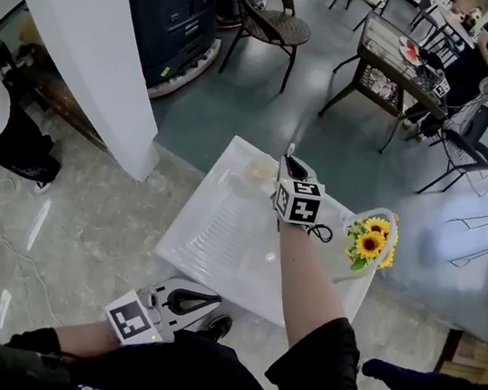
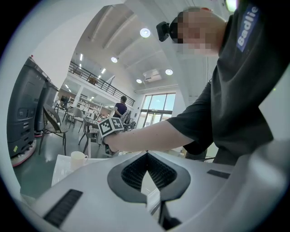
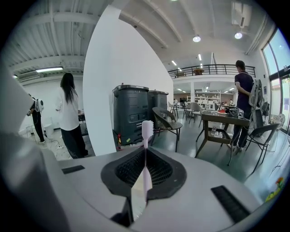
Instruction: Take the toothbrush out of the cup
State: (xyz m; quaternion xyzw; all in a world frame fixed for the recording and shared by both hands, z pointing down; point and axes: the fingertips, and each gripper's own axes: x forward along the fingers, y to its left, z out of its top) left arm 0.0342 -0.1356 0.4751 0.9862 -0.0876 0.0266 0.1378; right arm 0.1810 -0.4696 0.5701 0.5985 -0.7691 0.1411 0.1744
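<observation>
A pale pink toothbrush (image 3: 146, 149) stands upright between the jaws of my right gripper (image 3: 145, 181), bristle head above the tips; the gripper is shut on its handle. In the head view that right gripper (image 1: 290, 162) hovers over the far part of the white table (image 1: 220, 232), with the toothbrush (image 1: 290, 150) sticking up from it, just right of the cream cup (image 1: 258, 170). From the left gripper view the cup (image 2: 78, 159) stands apart from the hand. My left gripper (image 1: 214, 301) hangs low at the table's near edge, its jaws (image 2: 146, 156) shut with nothing in them.
A yellow pot of sunflowers (image 1: 370, 242) sits at the table's right edge. A white pillar (image 1: 85, 36) rises at the left, with a wicker chair (image 1: 273, 20) and a glass-topped table (image 1: 398, 62) beyond. People stand at the far left and far right.
</observation>
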